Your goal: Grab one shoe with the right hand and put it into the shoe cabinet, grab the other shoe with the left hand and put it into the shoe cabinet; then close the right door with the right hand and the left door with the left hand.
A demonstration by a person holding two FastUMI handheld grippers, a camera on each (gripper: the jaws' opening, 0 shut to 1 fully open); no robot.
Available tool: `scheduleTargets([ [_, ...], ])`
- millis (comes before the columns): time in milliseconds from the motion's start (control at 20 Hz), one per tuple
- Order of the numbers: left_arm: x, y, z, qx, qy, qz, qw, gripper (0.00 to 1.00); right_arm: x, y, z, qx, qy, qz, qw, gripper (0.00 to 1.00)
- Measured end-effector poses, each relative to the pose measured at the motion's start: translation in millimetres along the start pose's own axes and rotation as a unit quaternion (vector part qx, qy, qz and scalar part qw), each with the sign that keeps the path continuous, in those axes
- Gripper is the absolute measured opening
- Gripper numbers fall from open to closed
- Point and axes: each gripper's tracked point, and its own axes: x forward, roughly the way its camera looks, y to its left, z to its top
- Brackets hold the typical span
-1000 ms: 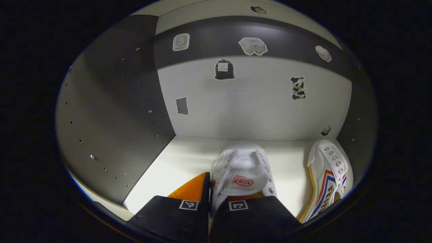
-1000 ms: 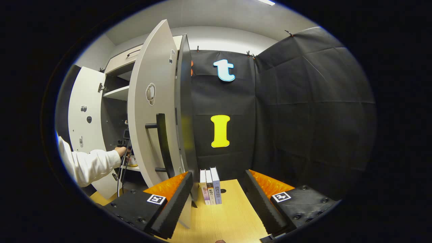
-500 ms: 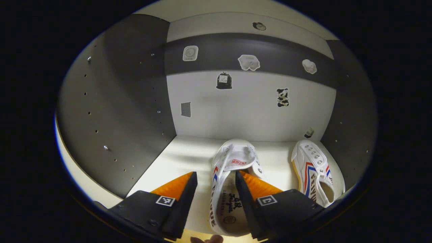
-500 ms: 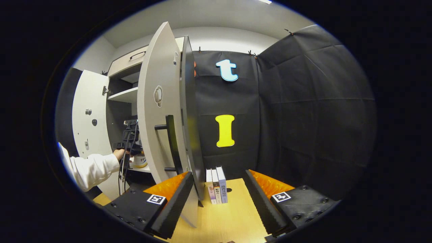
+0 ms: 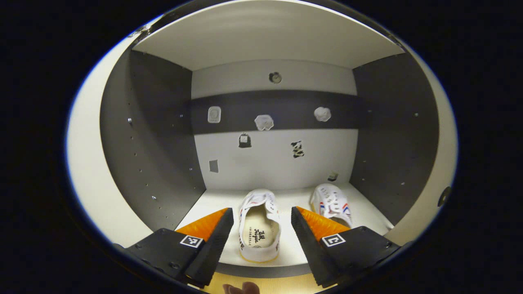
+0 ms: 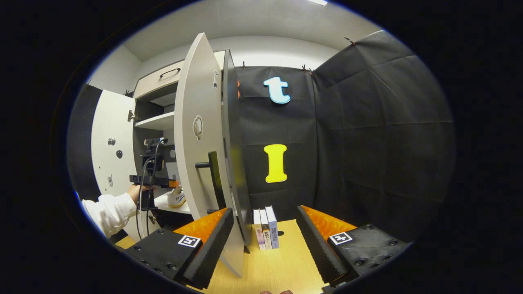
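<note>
Inside the shoe cabinet (image 5: 369,134), in the left gripper view, both shoes sit on the pale shelf (image 5: 212,202): the near shoe (image 5: 259,230) lies heel toward the camera between the fingers of the left gripper (image 5: 261,241), touching neither; the second shoe (image 5: 333,203) sits farther back to the right, apart from the first. Left claw is released, jaws spread wide, empty. Judgement: both placements are done, door-closing is the step in hand. In the right gripper view, the right gripper (image 6: 263,241) hangs over the wooden table (image 6: 269,269), jaws apart, holding nothing. The right door (image 6: 200,134) stands open edge-on at near left, its dark bar handle (image 6: 214,179) just beyond the left finger. A white sleeve (image 6: 108,208) holds the other gripper at the cabinet mouth, far left; the left door (image 6: 110,151) is swung wide. Three books (image 6: 265,228) stand ahead. Next move likely calls for the right claw to reach the door's outer face or handle and push it shut, once the left claw is clear of the opening.
</note>
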Motion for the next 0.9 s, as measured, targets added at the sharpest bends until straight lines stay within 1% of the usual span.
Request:
scheduleTargets([
  [100,-29.6,-8.9,12.3,0.014,-0.028,-0.007,0.999,0.91,2.2,-2.9,7.0,0.003,-0.007,0.0,1.0,0.98],
  [300,-93.3,-38.3,25.2,-0.008,-0.064,-0.033,0.997,0.92,12.7,-15.4,14.1,0.012,-0.007,-0.003,1.0,0.98],
  [500,-159.5,-44.8,36.5,-0.023,-0.114,-0.03,0.993,0.92,28.3,-20.5,18.6,0.033,-0.002,-0.003,0.999,0.98],
  [600,-190.2,-46.6,33.2,-0.035,-0.121,-0.036,0.991,0.95,40.9,-15.7,16.0,0.038,0.002,0.005,0.999,0.98],
  [700,-215.4,-46.3,30.2,-0.047,-0.122,-0.042,0.991,0.94,53.9,-11.4,15.7,0.022,-0.002,0.008,1.0,0.98],
  [900,-247.3,-34.4,20.9,-0.053,-0.12,-0.034,0.991,0.94,67.7,1.8,14.4,0.008,-0.002,0.014,1.0,0.98],
])
